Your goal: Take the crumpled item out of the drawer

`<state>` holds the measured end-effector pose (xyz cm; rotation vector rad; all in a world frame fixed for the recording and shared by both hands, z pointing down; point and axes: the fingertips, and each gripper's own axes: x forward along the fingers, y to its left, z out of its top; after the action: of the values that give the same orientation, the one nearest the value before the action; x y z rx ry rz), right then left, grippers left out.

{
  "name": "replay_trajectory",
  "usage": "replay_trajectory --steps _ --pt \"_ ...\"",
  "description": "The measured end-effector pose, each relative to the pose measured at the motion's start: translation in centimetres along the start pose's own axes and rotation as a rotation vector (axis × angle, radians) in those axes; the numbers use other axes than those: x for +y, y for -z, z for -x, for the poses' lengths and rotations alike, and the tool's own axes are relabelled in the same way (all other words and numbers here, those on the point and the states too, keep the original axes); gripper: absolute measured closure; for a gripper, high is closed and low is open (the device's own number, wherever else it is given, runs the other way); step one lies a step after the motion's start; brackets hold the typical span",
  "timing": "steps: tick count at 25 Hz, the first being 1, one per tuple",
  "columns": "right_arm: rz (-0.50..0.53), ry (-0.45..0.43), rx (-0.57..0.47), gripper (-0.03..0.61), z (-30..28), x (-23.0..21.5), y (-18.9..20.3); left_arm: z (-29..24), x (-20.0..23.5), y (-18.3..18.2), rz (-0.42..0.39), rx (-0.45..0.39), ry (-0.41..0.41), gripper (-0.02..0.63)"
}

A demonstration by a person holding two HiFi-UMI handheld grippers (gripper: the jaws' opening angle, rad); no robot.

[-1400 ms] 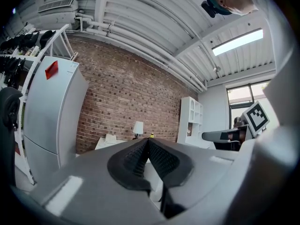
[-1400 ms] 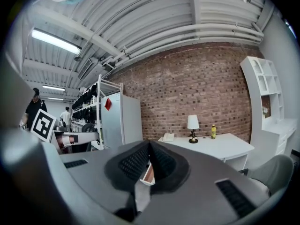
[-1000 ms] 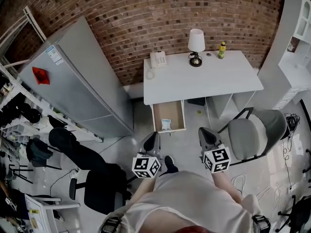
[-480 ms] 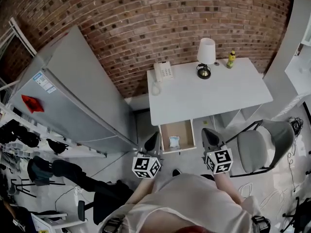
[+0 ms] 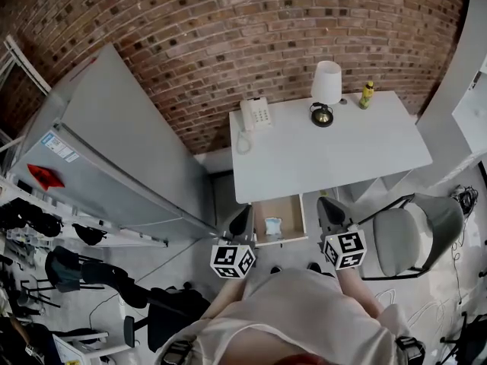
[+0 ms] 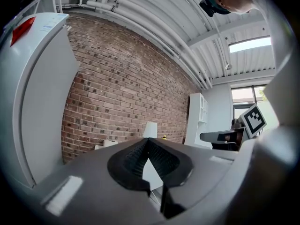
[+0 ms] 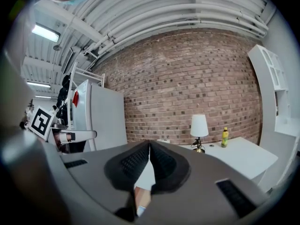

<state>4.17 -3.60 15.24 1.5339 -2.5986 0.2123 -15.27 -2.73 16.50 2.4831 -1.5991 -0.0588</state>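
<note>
Drawer pulled out from under front edge of worktop, wood-lined, open side up. Crumpled item lying inside drawer near its middle, pale blue-white, touched by neither tool. Left tool clenched, pads meeting at tip, nothing between them; hovering just left of drawer, apart from it, marker cube toward person. Right tool likewise clenched and empty, just right of drawer, close to worktop's front edge. Drawer and item between the two tools in head view. Left tool view: jaws pressed together, brick wall and fridge ahead, lamp peeking over jaw tips. Right tool view: jaws together, lamp and bottle upright on worktop ahead, sliver of wood-coloured drawer below the jaws. On worktop's back edge, against wall: phone at left corner, lamp near middle, bottle just right of lamp, small dark object between lamp and bottle, too small to identify. Rest of worktop bare white. Fridge standing left of worktop, along wall. Grey chair right of drawer, beside right tool, not touching it. White shelving at far right edge.
</note>
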Motion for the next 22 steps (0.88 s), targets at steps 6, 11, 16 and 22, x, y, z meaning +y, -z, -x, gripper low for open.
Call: replay_trajectory --steps 6,11,16,22 --pt "0.007 -0.006 0.008 0.569 -0.9 -2.1 -0.3 -2.0 -0.7 0.5 0.01 0.006 -0.001 0.604" --pt "-0.002 -0.023 0.028 0.569 -1.0 -2.8 0.3 -3.0 -1.4 0.9 0.014 0.008 -0.009 0.604" --pt "-0.024 -0.036 0.059 0.569 -1.2 -3.2 1.6 -3.3 -1.5 2.2 0.029 0.041 -0.02 0.604" --pt "-0.046 -0.05 0.117 0.569 -1.7 -3.7 3.8 -3.6 -1.4 3.6 0.029 0.071 -0.035 0.604"
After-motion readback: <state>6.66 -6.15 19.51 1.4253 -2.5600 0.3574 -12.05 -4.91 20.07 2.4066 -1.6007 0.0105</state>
